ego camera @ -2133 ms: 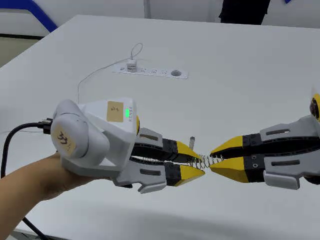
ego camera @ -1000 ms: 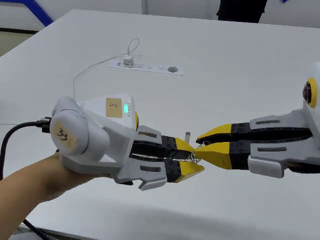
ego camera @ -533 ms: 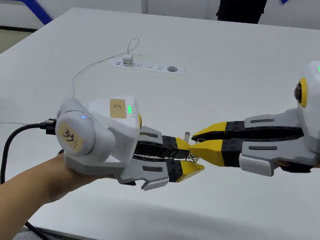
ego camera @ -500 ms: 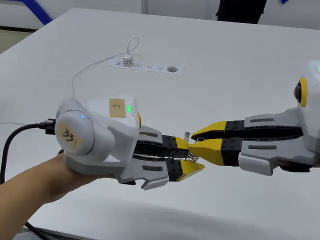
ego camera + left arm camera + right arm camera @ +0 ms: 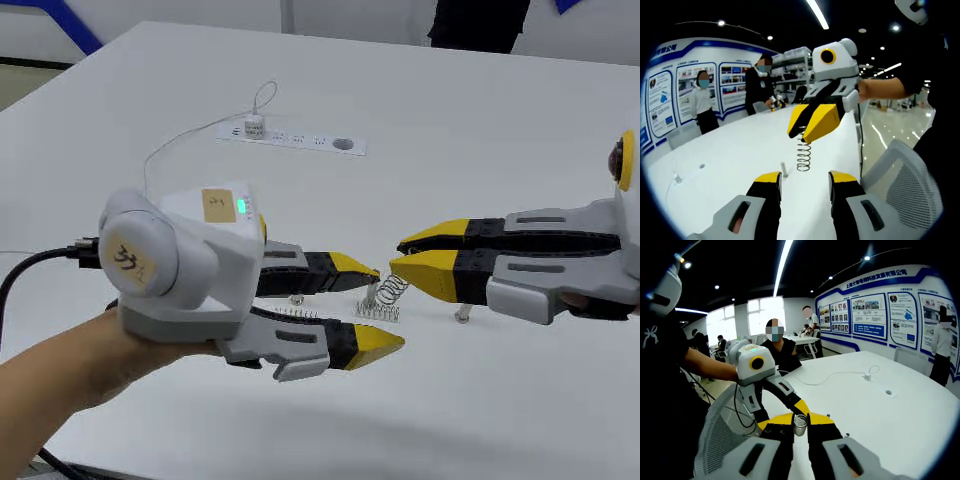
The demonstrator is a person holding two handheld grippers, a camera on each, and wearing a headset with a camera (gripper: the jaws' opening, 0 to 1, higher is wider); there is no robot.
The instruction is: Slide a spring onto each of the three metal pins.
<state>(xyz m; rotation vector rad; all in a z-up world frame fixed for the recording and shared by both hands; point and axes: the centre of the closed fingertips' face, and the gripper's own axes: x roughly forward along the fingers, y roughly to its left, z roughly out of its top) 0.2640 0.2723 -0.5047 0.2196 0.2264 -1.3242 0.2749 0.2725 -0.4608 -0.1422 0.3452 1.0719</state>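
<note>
The right gripper (image 5: 397,253) has its fingers closed on the top coils of a spring (image 5: 803,155), which hangs free below the tips. In the head view it leans a little, its lower end just beside an upright metal pin (image 5: 373,292) in the near half of the desk (image 5: 480,130), well in from every edge. Whether the bottom coil has caught the pin's tip is too small to tell.

The left gripper (image 5: 387,306) faces the right one from the other side of the pin, fingers spread wide and holding nothing.

What look like two more springs lie flat on the desk. One (image 5: 377,314) is at the foot of the pin, the other (image 5: 290,312) is between the left fingers. A second pin (image 5: 462,314) stands under the right gripper, and a third small one (image 5: 297,299) is near the left fingers.

The step in hand appears to be threading the held spring onto the pin. To do it well:
- Bring the spring upright first, so its axis lines up with the pin.
- Centre the bottom coil over the tip, then lower slowly.
- Keep the grip high on the coils, so the fingers stay clear of the pin.
- Let go only once several coils surround the shaft.

A tilted spring is likely to snag or tip the pin. The open left fingers could steady the pin's base if it wobbles.
</note>
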